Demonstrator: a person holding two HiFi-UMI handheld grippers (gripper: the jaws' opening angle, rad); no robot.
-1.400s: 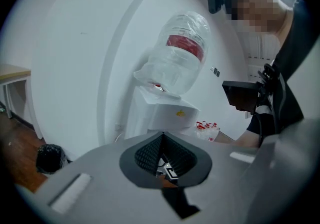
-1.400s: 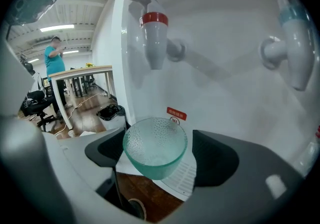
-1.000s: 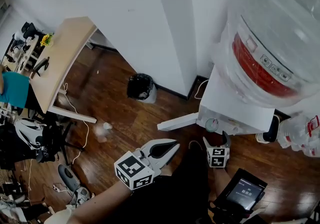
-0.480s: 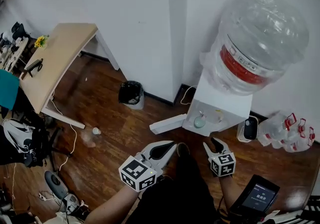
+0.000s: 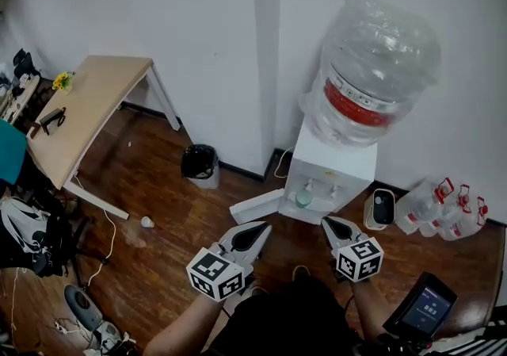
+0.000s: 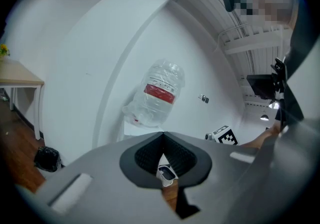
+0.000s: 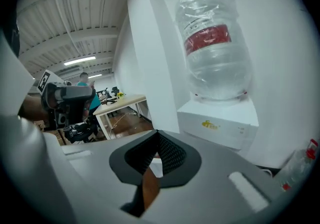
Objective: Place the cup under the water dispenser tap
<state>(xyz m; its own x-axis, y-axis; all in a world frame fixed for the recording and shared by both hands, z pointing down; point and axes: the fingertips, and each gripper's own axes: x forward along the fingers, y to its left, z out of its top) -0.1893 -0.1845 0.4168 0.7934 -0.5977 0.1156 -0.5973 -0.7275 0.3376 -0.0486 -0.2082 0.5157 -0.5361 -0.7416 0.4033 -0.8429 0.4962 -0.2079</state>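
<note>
A white water dispenser (image 5: 331,166) with a big clear bottle (image 5: 372,61) on top stands against the wall. A pale green cup (image 5: 304,198) sits in its alcove under the taps. My left gripper (image 5: 260,227) is shut and empty, held over the wooden floor a short way in front and left of the dispenser. My right gripper (image 5: 332,225) is shut with nothing in it, just in front of the dispenser and apart from the cup. In the left gripper view the bottle (image 6: 159,93) is ahead; in the right gripper view the dispenser (image 7: 220,120) is close.
A white panel (image 5: 257,205) lies on the floor beside the dispenser. A black bin (image 5: 200,162) stands by the wall and a wooden table (image 5: 83,105) at left. Several water bottles (image 5: 444,205) and a white device (image 5: 381,208) lie at right. Cables and gear clutter the lower left.
Both grippers have risen and drawn back from the dispenser. The right jaws, open close by the cup before, have shut empty. The cup stays under the taps.
</note>
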